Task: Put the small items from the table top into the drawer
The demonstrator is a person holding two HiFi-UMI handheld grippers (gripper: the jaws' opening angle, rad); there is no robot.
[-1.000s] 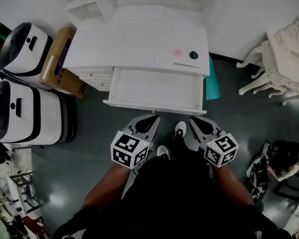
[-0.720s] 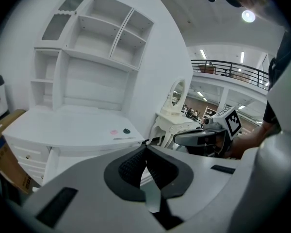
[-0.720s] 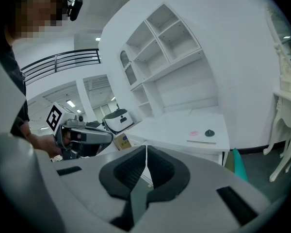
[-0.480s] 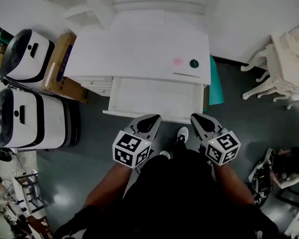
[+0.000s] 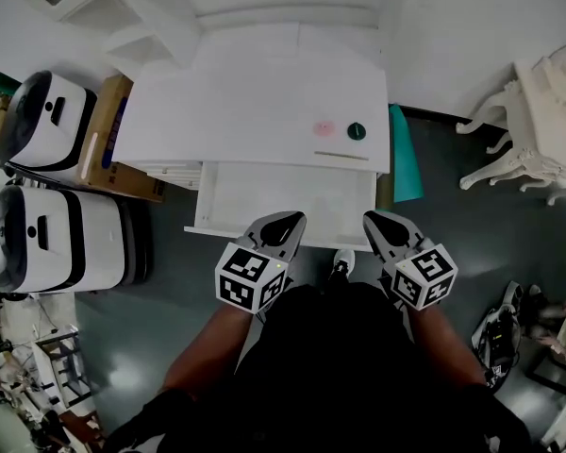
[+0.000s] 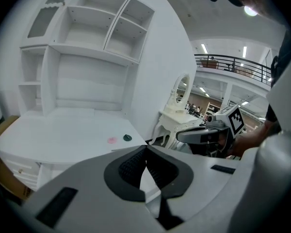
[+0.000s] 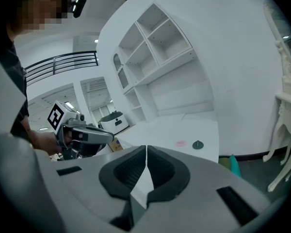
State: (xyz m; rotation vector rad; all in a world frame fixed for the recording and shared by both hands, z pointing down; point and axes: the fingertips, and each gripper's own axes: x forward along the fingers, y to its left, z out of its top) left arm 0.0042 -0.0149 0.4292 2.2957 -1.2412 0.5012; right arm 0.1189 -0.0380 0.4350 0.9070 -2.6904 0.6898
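On the white table top (image 5: pixel 245 102) near its front right lie a small pink item (image 5: pixel 324 128), a dark green round item (image 5: pixel 357 131) and a thin stick (image 5: pixel 341 155). Below them the white drawer (image 5: pixel 283 196) stands pulled out and looks empty. My left gripper (image 5: pixel 283 225) and right gripper (image 5: pixel 378 226) hover side by side over the drawer's front edge, both shut with nothing held. The pink item (image 6: pixel 111 140) and green item (image 6: pixel 127 138) show in the left gripper view, and again, pink (image 7: pixel 181 143) and green (image 7: pixel 198 144), in the right gripper view.
Two white-and-black machines (image 5: pixel 47 239) and a cardboard box (image 5: pixel 108 144) stand left of the table. A teal panel (image 5: pixel 401 159) leans at its right side. White ornate furniture (image 5: pixel 538 130) stands at far right. Open shelves (image 6: pixel 87 38) rise behind the table top.
The view has shifted forward toward the table. Both grippers have moved up a little, now reaching over the drawer's front edge. Items on the table have not moved.
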